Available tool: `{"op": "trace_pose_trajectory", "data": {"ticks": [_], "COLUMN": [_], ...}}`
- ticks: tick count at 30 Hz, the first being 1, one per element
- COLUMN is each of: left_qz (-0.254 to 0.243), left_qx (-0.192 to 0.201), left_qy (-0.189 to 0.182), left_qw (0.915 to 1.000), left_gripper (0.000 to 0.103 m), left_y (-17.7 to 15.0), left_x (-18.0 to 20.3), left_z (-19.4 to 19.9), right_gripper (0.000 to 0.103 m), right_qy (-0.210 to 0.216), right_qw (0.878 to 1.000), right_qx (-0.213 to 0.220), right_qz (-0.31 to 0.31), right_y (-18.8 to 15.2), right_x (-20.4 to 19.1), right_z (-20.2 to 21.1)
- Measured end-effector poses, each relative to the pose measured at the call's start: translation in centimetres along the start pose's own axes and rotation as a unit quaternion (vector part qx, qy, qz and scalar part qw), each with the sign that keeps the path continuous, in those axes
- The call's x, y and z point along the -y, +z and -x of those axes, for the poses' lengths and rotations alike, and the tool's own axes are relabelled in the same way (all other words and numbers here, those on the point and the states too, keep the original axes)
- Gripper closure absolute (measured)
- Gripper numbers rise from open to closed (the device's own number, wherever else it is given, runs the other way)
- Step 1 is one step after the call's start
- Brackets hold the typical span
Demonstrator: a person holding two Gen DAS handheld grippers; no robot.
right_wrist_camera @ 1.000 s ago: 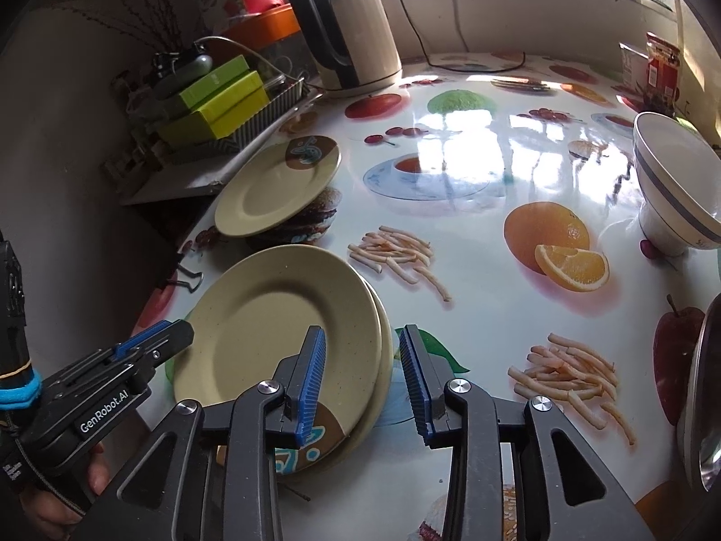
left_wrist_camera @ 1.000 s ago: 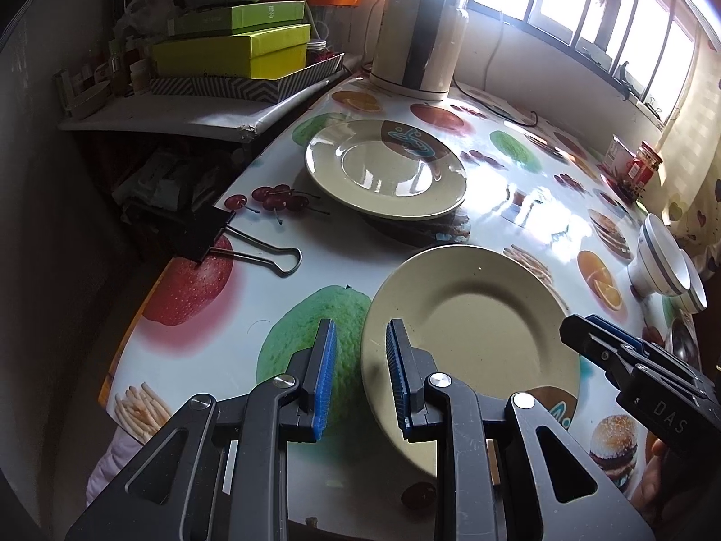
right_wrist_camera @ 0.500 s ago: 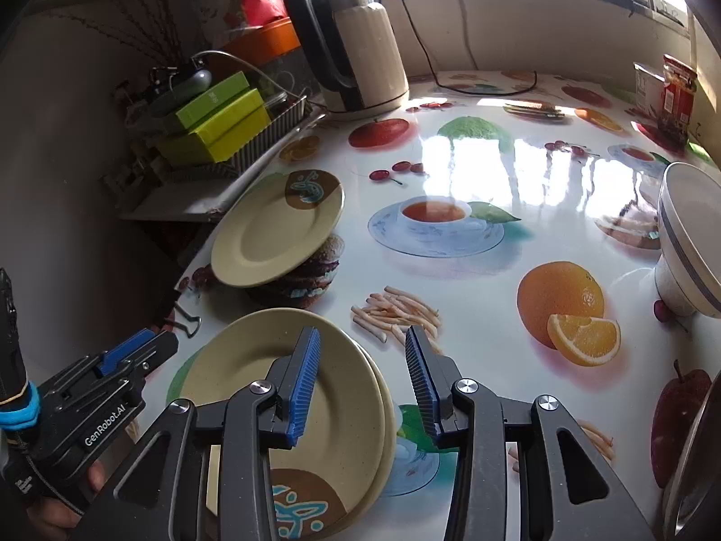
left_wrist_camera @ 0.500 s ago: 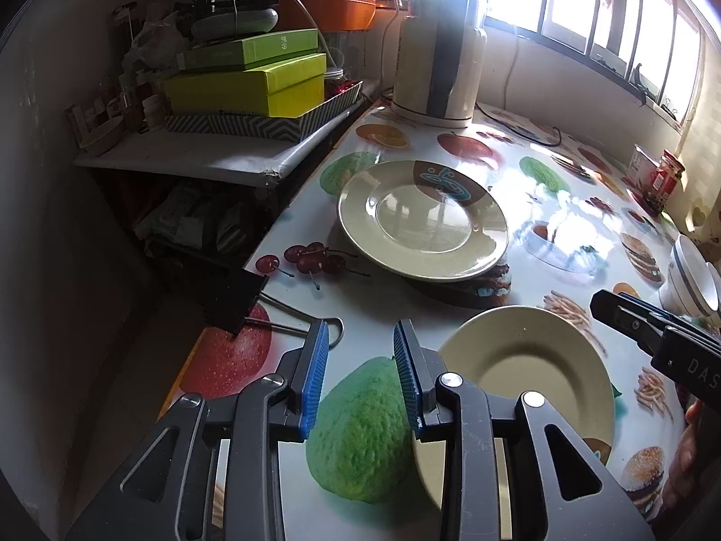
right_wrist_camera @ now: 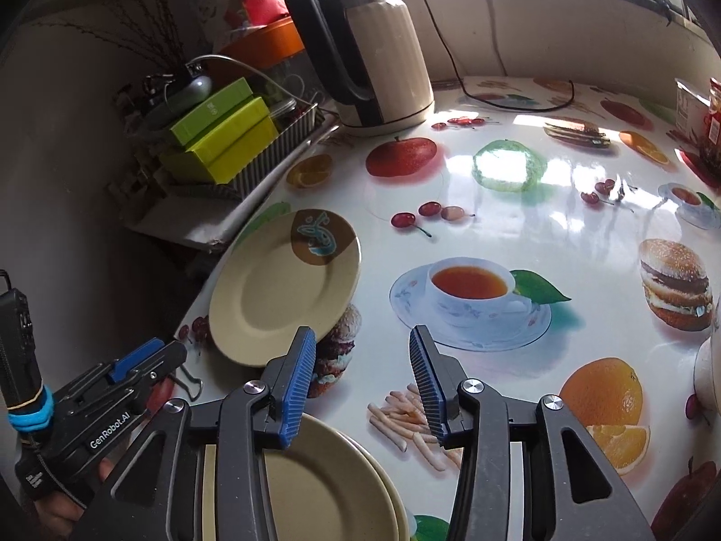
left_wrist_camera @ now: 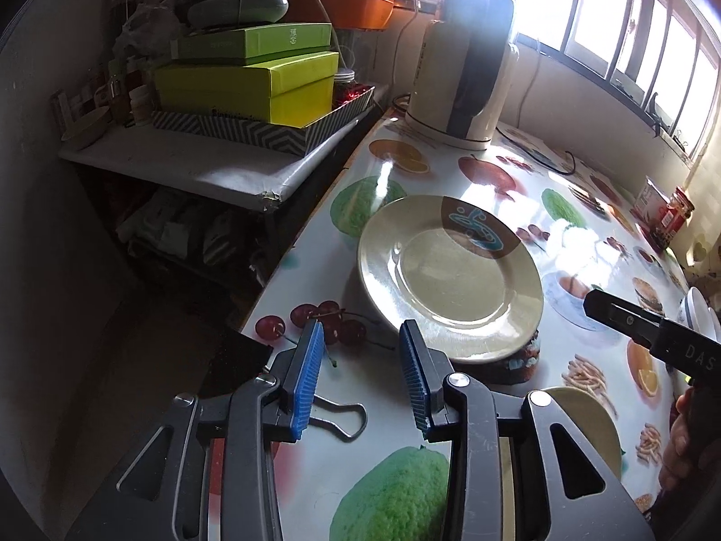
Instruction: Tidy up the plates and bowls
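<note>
A single cream plate (left_wrist_camera: 450,270) with a brown and blue motif lies on the fruit-print table, just beyond my left gripper (left_wrist_camera: 360,374). The left jaws are opening with nothing between them. In the right wrist view the same plate (right_wrist_camera: 284,288) sits ahead and left of my right gripper (right_wrist_camera: 360,383). The right jaws are also opening and hold nothing. Two stacked cream plates (right_wrist_camera: 315,487) lie under the right gripper, and their edge (left_wrist_camera: 581,424) shows low right in the left wrist view. White bowls (left_wrist_camera: 698,311) stand at the right edge.
A cream electric kettle (right_wrist_camera: 369,45) with a black cord stands at the back. Green boxes (left_wrist_camera: 252,76) are piled on a side shelf to the left. A black binder clip (left_wrist_camera: 333,414) lies at the table's left edge. Jars (left_wrist_camera: 676,216) stand by the window.
Both grippers have moved forward off the stacked plates toward the single plate. Both pairs of jaws have widened. The stack now lies behind and under them.
</note>
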State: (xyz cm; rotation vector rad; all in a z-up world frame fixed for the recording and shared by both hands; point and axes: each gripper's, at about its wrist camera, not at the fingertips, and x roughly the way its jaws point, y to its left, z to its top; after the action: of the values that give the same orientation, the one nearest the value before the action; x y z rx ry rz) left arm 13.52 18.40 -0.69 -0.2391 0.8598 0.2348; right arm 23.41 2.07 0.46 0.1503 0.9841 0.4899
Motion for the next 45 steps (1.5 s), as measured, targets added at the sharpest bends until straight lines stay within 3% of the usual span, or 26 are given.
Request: {"op": "trace_pose_trajectory", "data": {"ticks": [13,28,32,37,45], "left_qz": [0.022,0.031,0.035,0.035,0.039], "left_qx": [-0.020,-0.037,-0.039,-0.045,-0.042], "left_qy": [-0.015,-0.020,-0.026,-0.027,-0.026], "left_qw": [0.9994,0.9986,0.9983,0.9980,0.9980], "left_gripper": [0.067,0.067,0.067,0.075,0.076], "left_y": [2.7,3.3,3.5,3.6,3.7], "left_x": [-0.3,-0.1,0.0,0.3,0.2], "left_z": [-3.6,-5.8,-6.0,-6.4,-6.5], "right_gripper": [0.060,0.060,0.065,0.071,0.083], "right_qy": [0.010,0.021,0.029,0.037,0.047], "right_qw": [1.000,0.999,0.999,0.998,0.997], "right_qx": [-0.020,-0.035,-0.041,-0.051,-0.053], "right_qz": [0.000,-0.005,-0.005,-0.006,-0.002], "right_y": [3.7,4.7,4.8,4.8,4.7], "right_x": [0.0,0.8,0.8,0.7,0.6], "right_z": [-4.1,-7.1,-7.6,-8.2,-8.4]}}
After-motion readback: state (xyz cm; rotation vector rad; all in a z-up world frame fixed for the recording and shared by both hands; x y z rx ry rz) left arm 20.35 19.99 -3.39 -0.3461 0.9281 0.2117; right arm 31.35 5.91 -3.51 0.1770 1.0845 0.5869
